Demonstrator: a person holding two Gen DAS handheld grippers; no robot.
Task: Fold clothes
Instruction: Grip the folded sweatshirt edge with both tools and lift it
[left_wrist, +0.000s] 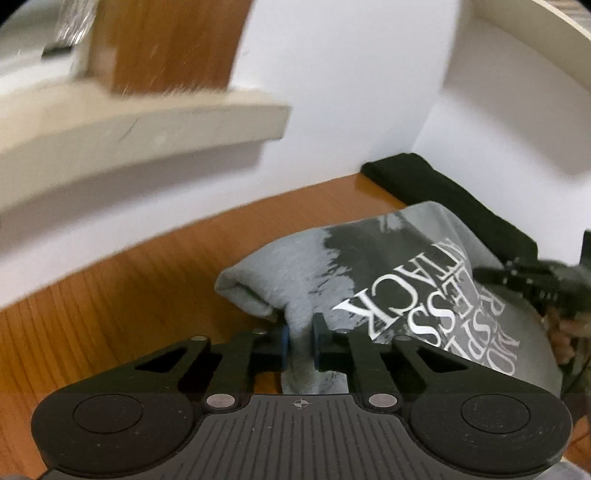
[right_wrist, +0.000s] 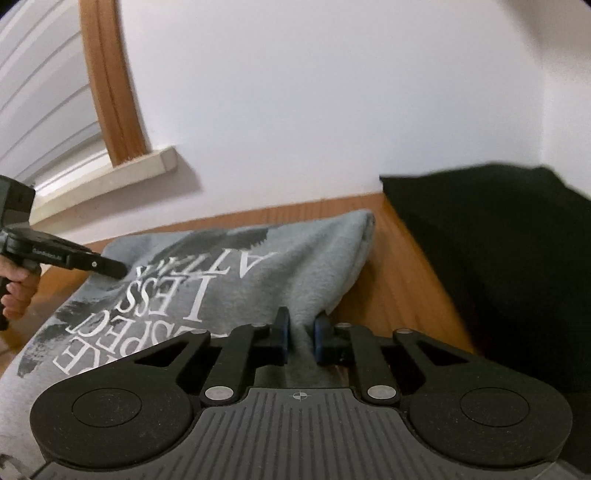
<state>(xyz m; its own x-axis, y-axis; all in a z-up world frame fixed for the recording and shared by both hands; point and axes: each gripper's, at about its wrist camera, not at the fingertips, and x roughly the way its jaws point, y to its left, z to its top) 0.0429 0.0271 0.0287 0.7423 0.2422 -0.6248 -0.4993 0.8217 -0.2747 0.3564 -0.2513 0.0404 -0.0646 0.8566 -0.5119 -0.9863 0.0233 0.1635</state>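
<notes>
A grey T-shirt (left_wrist: 369, 266) with white lettering and a dark print lies partly folded on the wooden table (left_wrist: 129, 295). My left gripper (left_wrist: 300, 341) is shut on its near left edge, cloth pinched between the blue pads. My right gripper (right_wrist: 300, 338) is shut on the shirt's (right_wrist: 229, 280) near right edge. Each gripper shows in the other's view: the right one (left_wrist: 524, 284) at the shirt's far side, the left one (right_wrist: 74, 258) over the shirt's left part.
A folded black garment (right_wrist: 498, 266) lies on the table to the right, against the white wall (right_wrist: 332, 110); it also shows in the left wrist view (left_wrist: 443, 199). A beige window sill (left_wrist: 129, 125) with a wooden frame juts out at the left.
</notes>
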